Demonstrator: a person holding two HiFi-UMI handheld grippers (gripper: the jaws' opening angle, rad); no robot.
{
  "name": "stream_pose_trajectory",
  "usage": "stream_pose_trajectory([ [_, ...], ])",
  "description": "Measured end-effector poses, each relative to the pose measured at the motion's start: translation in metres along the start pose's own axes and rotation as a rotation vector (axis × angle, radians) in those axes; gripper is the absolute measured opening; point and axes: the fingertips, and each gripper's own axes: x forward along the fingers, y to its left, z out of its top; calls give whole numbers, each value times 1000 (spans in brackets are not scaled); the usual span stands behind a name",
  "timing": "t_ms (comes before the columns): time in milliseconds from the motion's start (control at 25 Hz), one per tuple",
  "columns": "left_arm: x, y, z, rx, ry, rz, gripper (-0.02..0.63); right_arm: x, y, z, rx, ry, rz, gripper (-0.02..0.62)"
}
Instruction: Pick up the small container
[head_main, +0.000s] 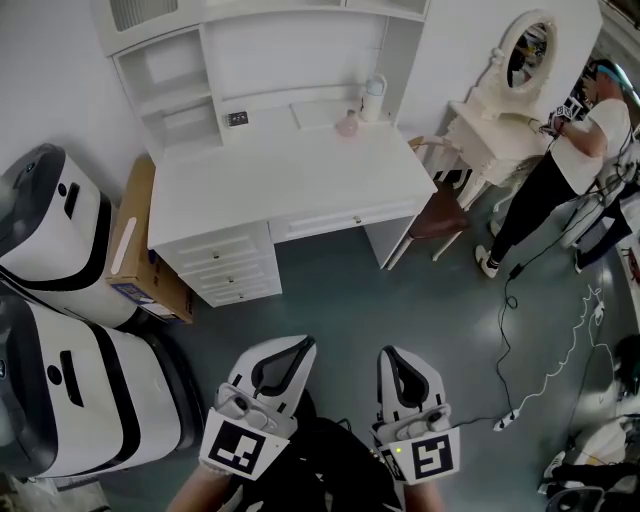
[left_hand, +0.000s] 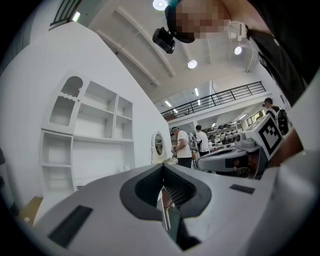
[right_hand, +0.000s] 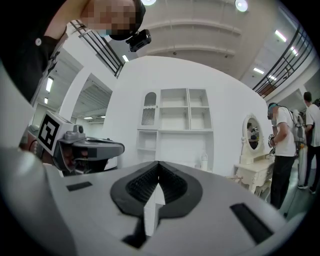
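Observation:
A small pink container (head_main: 347, 124) stands at the back of the white desk (head_main: 280, 185), with a taller white bottle (head_main: 374, 98) beside it on the right. Both grippers are held low over the floor, well short of the desk. My left gripper (head_main: 296, 347) is shut with nothing in it, and so is my right gripper (head_main: 393, 356). In the left gripper view the jaws (left_hand: 163, 169) are closed, pointing up toward the hutch. The right gripper view shows closed jaws (right_hand: 159, 165) aimed at the desk, with the white bottle (right_hand: 204, 161) far off.
A chair (head_main: 440, 210) stands at the desk's right end, beside a white vanity with an oval mirror (head_main: 505, 100) where a person (head_main: 575, 150) stands. A cardboard box (head_main: 140, 250) and two white-and-black machines (head_main: 50, 240) fill the left. Cables (head_main: 545, 370) lie on the floor at the right.

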Motion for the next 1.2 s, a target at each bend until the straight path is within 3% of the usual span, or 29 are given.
stream_pose_trajectory([
  [440,64,-2,-2,24,-28,-96,2,15,-49,-5,2,-11,-83,0],
  [680,114,16,-1,30,-39,-135,2,45,-87,2,-3,-24,-115,2],
  [960,172,44,2,22,-56,-162,2,89,-120,6,-112,-5,-127,2],
  [1200,221,66,2,30,-71,-194,2,127,-157,7,-111,4,-150,0],
])
